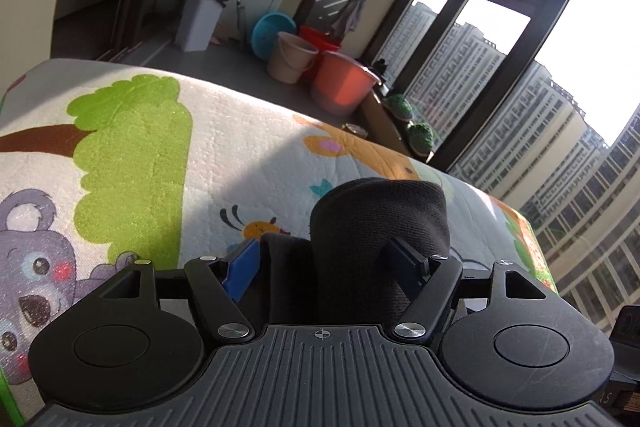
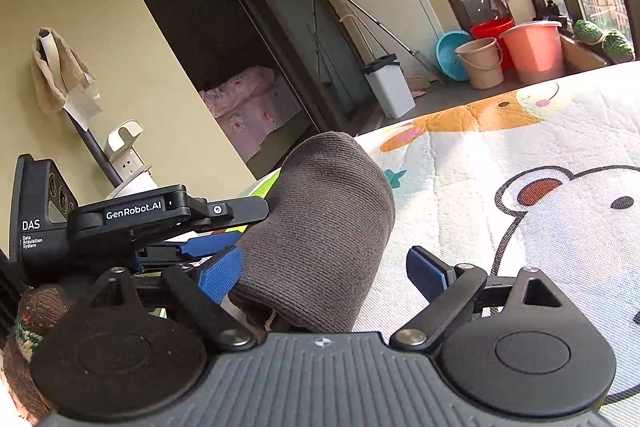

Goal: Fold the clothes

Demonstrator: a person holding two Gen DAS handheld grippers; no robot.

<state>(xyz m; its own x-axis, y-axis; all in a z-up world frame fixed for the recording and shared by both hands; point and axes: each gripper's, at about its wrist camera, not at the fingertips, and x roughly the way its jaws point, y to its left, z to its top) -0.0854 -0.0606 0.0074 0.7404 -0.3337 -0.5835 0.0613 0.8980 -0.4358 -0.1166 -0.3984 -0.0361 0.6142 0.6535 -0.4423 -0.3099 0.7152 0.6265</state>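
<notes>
Where sunlight falls across it, covered by a quilted cartoon mat (image 1: 224, 147) printed with a koala, a green tree and an orange animal. Beyond its far edge, on the grey floor: a pink bucket (image 1: 344, 83), beige bucket (image 1: 290, 58), red bucket (image 1: 320, 37), tilted blue basin (image 1: 268, 31) and white lidded bin (image 1: 202, 19). Tall windows (image 1: 480, 47) at right, facing apartment towers; two round green plants (image 1: 420, 137) on the sill.

Rolled dark knit garment (image 1: 376, 227) standing up from the mat between both tools. Left gripper (image 1: 332, 259) spread wide either side of the roll, blue pad touching the fabric. Right gripper (image 2: 332, 271) also spread, left pad against the knit, right pad apart. Left tool's body crossing the right view, blocking the mat's near corner.
</notes>
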